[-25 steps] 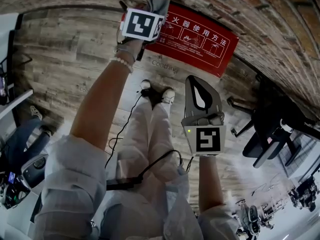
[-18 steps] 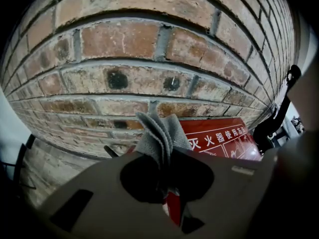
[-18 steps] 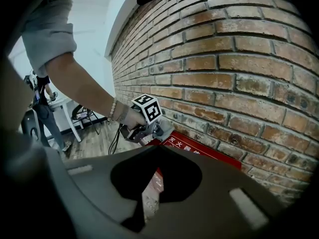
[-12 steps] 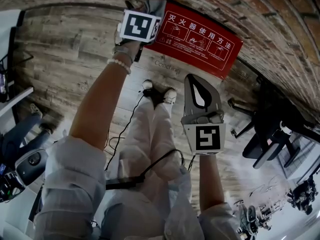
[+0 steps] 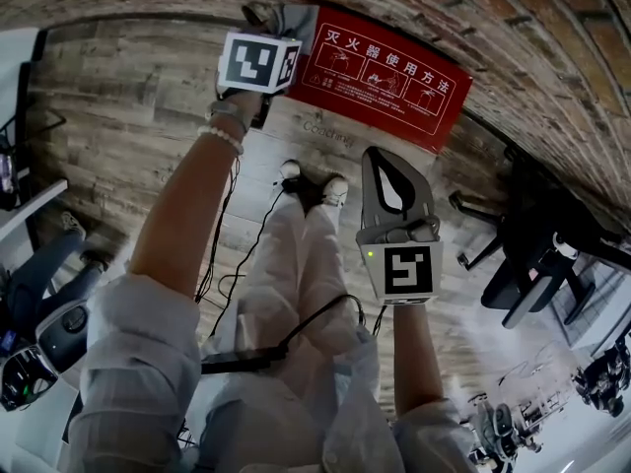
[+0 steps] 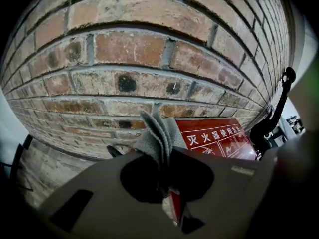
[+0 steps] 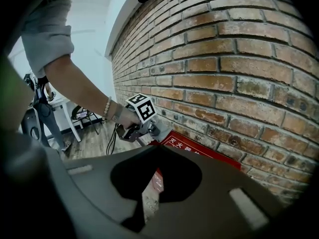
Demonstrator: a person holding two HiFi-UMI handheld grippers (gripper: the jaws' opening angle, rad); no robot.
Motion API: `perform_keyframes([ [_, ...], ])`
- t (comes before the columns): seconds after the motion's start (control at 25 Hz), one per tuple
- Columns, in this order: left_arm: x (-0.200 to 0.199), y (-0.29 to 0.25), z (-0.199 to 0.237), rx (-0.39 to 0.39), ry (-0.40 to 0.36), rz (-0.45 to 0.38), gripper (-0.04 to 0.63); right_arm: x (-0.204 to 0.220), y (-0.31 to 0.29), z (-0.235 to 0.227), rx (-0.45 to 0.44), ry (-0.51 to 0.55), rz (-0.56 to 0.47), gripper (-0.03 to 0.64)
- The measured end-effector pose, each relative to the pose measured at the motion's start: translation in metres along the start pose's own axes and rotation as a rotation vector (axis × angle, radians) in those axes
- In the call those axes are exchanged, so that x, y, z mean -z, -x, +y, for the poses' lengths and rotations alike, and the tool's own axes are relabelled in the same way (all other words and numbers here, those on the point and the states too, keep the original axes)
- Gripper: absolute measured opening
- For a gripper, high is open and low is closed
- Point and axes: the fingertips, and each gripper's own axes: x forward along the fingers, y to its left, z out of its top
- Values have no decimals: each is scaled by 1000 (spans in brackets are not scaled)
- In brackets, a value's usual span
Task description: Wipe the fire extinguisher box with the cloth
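- The left gripper [image 6: 160, 156] is clamping the cloth [image 6: 155, 133]; its claw is closing on the grey folds, which are sticking up past the tips.
- In the head view the left gripper [image 5: 264, 18] is reaching out on a stretched arm, and the cloth [image 5: 301, 18] is sitting at the left end of the box [image 5: 394, 72].
- The box is red, with white characters and small drawings on its face, and it is standing against the foot of the brick wall [image 5: 552, 28] on the wood floor [image 5: 128, 116].
- In the left gripper view the box [image 6: 222, 138] is showing just right of the cloth, with the wall [image 6: 134, 49] filling the space above.
- Whether the cloth is pressing on the box or only hanging at its edge cannot be told.
- The right gripper [image 5: 376, 156] is hanging well apart from the box, nearer the person, with its claw together and gripping nothing.
- In its own view the right gripper [image 7: 155, 147] is pointing toward the box [image 7: 199, 151], its tips meeting with only floor and box showing through the gap behind them.
- That view is also catching the left gripper [image 7: 149, 128] holding the cloth [image 7: 162, 127] at the near corner of the box.
- A bead bracelet [image 5: 225, 136] is circling the left wrist.
- The person's shoes [image 5: 333, 187] are standing on the floor just before the box.
- A black chair [image 5: 532, 254] is standing at the right, near the wall.
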Motion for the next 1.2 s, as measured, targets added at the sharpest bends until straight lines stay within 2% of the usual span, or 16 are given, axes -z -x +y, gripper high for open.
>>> perform_keyframes([
  [0.24,-4,36,-23,33,10,-65,12,-6,20,-3,20,7,-14,8],
  [0.52,-6,59,-60,127,16,-103,12,-17,34,-22,58,-17,-24,8],
  [0.72,0,71,-101,196,59,-116,12,-6,59,-31,88,-32,-30,8],
  [1.2,26,55,-204,339,-9,-41,12,25,92,-50,153,-103,-22,8],
])
